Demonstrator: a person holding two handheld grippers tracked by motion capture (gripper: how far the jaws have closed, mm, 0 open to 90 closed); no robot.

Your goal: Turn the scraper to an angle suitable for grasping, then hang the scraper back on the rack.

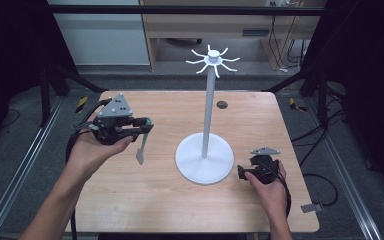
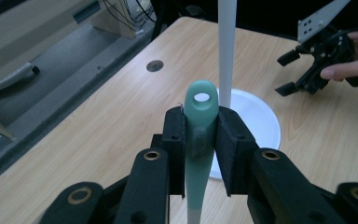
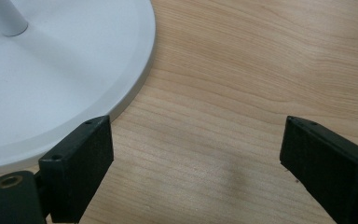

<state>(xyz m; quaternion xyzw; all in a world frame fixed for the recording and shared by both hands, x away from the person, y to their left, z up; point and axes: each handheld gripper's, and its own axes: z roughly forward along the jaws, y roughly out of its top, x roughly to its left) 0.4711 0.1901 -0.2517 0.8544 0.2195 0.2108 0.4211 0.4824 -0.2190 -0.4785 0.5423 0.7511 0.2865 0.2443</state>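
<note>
1. The left hand-held gripper (image 1: 149, 121) is raised over the left part of the wooden tabletop (image 1: 130, 200), with its jaws clamped on the teal handle (image 2: 200, 126) of a utensil.
2. In the high view the utensil (image 1: 141, 147) hangs down from those jaws, its grey lower end above the wood; what kind of utensil it is cannot be told.
3. In the left gripper view the handle stands upright between the 2 black pads (image 2: 175, 140), its hanging hole above them.
4. A white stand (image 1: 208, 100) sits near the tabletop's centre: a round base (image 1: 190, 165), a tall pole and a ring of curved hooks (image 1: 213, 61) at the top.
5. The right hand-held gripper (image 1: 241, 172) is low at the right of the base, just beside its rim.
6. In the right gripper view its jaws are spread wide with bare wood between them, and the base's edge (image 3: 135, 88) passes by the left jaw.
7. A small dark round disc (image 1: 222, 104) is set in the tabletop behind the stand.
</note>
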